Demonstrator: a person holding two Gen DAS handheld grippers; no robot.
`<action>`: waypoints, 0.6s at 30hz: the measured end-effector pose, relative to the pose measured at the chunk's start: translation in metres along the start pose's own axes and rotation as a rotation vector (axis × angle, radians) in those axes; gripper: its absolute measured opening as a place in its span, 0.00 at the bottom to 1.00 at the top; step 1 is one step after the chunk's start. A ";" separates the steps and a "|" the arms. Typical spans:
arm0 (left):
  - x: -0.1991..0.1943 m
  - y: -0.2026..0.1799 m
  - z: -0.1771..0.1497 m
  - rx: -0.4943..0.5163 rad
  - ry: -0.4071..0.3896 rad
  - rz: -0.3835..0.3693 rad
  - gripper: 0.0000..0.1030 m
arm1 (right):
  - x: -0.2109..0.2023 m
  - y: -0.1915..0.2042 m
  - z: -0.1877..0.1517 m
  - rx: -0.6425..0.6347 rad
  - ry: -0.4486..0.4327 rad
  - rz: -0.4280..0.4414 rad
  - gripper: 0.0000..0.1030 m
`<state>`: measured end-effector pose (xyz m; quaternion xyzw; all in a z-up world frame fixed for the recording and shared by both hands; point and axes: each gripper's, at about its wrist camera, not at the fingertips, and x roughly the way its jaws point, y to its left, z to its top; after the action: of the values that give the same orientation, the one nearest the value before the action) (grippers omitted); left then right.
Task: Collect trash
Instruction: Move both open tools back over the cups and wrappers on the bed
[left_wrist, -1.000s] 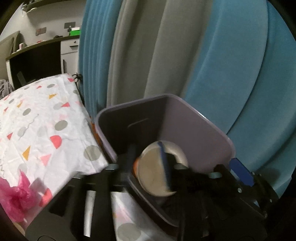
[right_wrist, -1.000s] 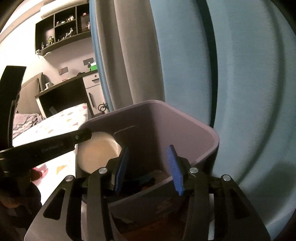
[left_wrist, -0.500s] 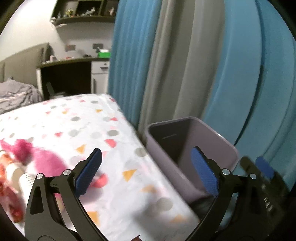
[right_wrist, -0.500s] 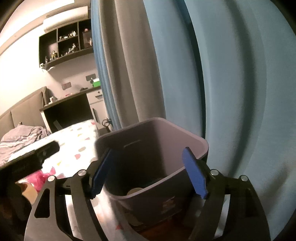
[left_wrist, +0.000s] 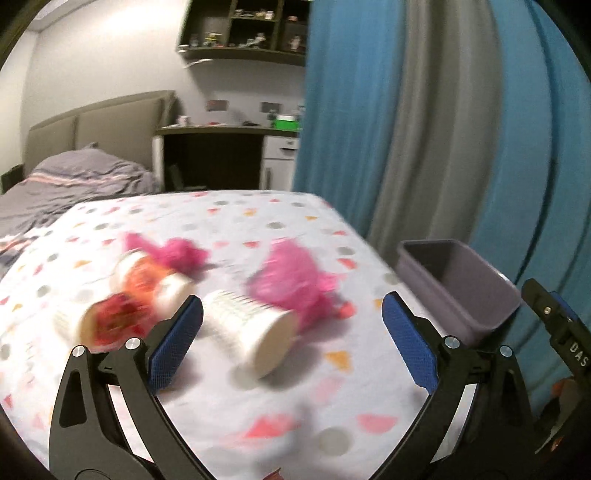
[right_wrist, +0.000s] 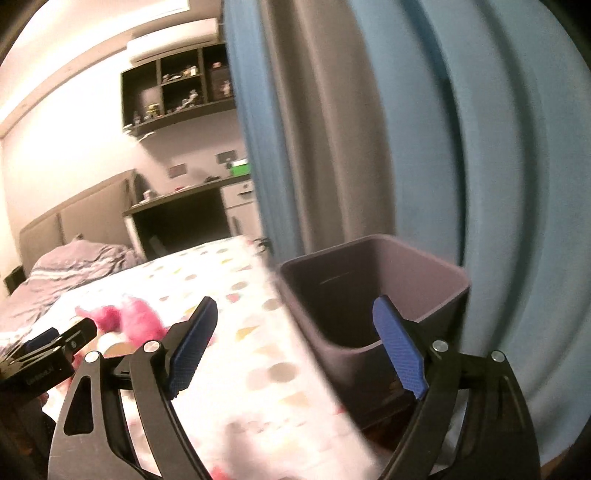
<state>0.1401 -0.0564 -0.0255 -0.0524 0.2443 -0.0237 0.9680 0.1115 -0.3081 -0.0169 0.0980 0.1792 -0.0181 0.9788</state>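
Note:
My left gripper is open over the patterned bedspread, nothing between its jaws. Ahead of it lie a white ribbed cup on its side, a cup with red-orange print, another printed cup at the left, and crumpled pink wrappers. The purple bin stands off the bed's right edge. My right gripper faces the bin, its jaws still opening and empty; the bin's near rim lies between them. The left gripper's tip shows at the lower left.
Blue and grey curtains hang right behind the bin. A dark desk with a white drawer unit stands past the bed's foot. A second bed with a grey duvet is at the far left, shelves above.
The left gripper let go of a white cup over the bin, opened wide and swung left over the bed. The right gripper opened and drew back from the bin.

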 end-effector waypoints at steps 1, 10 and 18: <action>-0.005 0.010 -0.002 -0.010 0.002 0.011 0.93 | 0.000 0.008 -0.002 -0.005 0.007 0.015 0.81; -0.046 0.089 -0.015 -0.058 -0.039 0.170 0.93 | -0.001 0.078 -0.026 -0.075 0.072 0.141 0.81; -0.070 0.140 -0.018 -0.134 -0.064 0.271 0.93 | 0.015 0.137 -0.046 -0.146 0.157 0.230 0.80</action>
<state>0.0731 0.0860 -0.0239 -0.0843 0.2192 0.1253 0.9639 0.1189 -0.1647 -0.0386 0.0477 0.2435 0.1148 0.9619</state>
